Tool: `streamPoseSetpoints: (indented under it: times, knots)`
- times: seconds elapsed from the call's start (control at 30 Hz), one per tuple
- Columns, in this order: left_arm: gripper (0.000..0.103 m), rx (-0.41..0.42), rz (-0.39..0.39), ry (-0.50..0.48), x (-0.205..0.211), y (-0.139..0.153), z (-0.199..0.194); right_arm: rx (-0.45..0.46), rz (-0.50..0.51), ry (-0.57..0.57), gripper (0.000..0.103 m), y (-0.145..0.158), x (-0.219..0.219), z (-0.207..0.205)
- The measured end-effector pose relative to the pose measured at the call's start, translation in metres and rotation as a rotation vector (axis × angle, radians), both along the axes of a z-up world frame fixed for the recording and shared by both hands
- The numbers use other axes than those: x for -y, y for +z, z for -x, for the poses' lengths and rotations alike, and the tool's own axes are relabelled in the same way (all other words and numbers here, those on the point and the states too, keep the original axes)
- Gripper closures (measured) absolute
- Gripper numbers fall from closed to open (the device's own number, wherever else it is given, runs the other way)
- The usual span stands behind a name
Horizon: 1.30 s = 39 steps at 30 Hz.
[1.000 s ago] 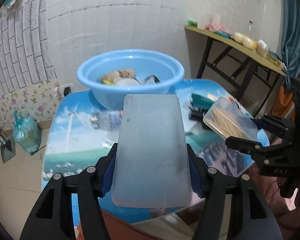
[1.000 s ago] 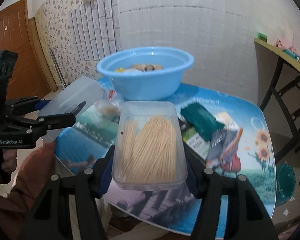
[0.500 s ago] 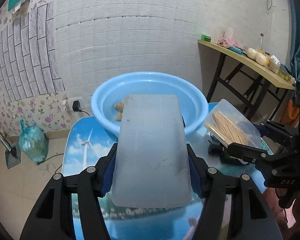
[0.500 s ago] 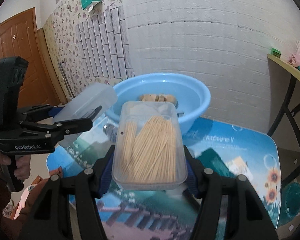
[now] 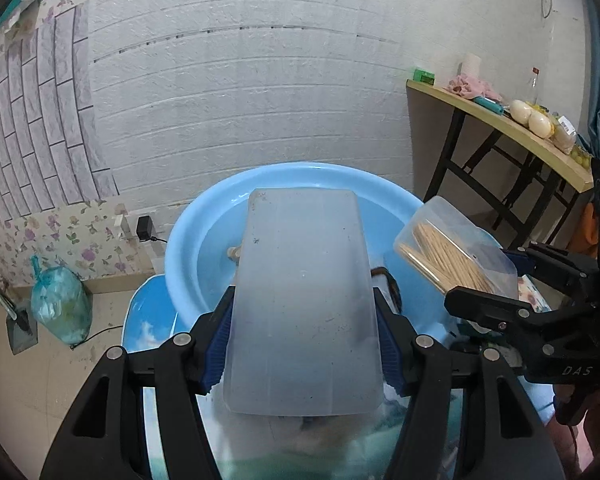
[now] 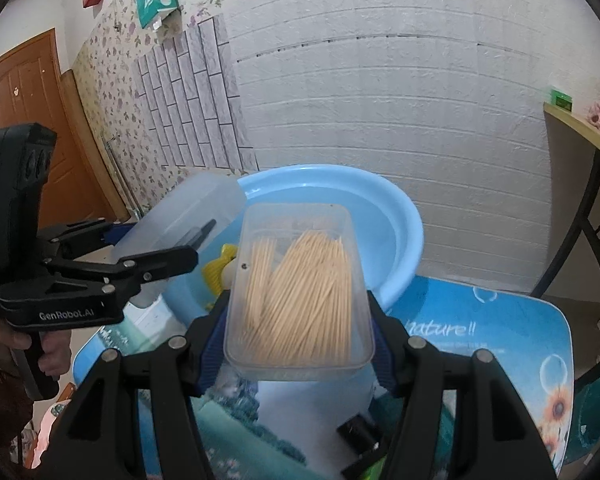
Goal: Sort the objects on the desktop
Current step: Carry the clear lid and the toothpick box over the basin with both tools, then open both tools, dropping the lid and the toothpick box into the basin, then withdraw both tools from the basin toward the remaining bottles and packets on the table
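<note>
my left gripper (image 5: 304, 344) pinches a frosted lid (image 5: 302, 300), my right gripper (image 6: 298, 332) pinches the toothpick box (image 6: 298, 296); i hold both above the blue basin (image 6: 396, 240).

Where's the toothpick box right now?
The toothpick box is clamped in the right gripper, held over the blue basin's near rim, right of the frosted lid.

Your left black gripper (image 5: 304, 340) has blue pads against a frosted, milky-white plastic lid (image 5: 304, 300). Your right black gripper (image 6: 298, 344) carries a clear plastic box of pale tan toothpicks (image 6: 298, 296). Beyond sits a light-blue round plastic basin (image 6: 392, 224) on a blue landscape-printed surface (image 6: 500, 336) with sunflowers.
</note>
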<state>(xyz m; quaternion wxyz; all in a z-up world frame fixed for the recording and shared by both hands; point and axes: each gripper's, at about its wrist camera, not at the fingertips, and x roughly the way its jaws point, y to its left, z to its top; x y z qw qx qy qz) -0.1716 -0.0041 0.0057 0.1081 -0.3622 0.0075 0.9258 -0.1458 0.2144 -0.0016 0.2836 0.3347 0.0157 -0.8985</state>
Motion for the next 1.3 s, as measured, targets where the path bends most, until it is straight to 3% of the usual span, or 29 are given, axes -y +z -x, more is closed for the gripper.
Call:
streamPoseSetpoints:
  times: [0.33, 0.43, 0.57, 0.87, 0.93, 1.17, 1.3]
  knots:
    - [0.041, 0.018, 0.012, -0.007, 0.001, -0.014, 0.037, 0.003, -0.023, -0.003, 0.043, -0.008, 0.012, 0.045]
    - [0.031, 0.009, 0.022, 0.002, 0.001, -0.013, 0.041, 0.015, -0.026, -0.011, 0.043, -0.011, 0.013, 0.054]
    - [0.029, 0.007, 0.012, 0.007, 0.003, -0.013, 0.037, 0.048, -0.026, -0.016, 0.042, -0.016, 0.014, 0.060]
    - [0.028, 0.019, 0.013, 0.036, 0.007, -0.016, 0.006, 0.037, -0.034, -0.026, 0.042, -0.011, 0.010, 0.041]
    - [0.023, 0.018, 0.024, 0.043, 0.007, -0.014, -0.005, 0.026, -0.038, -0.028, 0.042, -0.008, 0.006, 0.031]
    - [0.021, 0.061, -0.038, 0.088, 0.017, -0.021, -0.041, 0.032, -0.040, -0.082, 0.042, -0.006, -0.019, -0.003]
    - [0.021, 0.072, -0.030, 0.101, 0.017, -0.023, -0.060, 0.036, -0.045, -0.121, 0.042, -0.006, -0.034, -0.022]
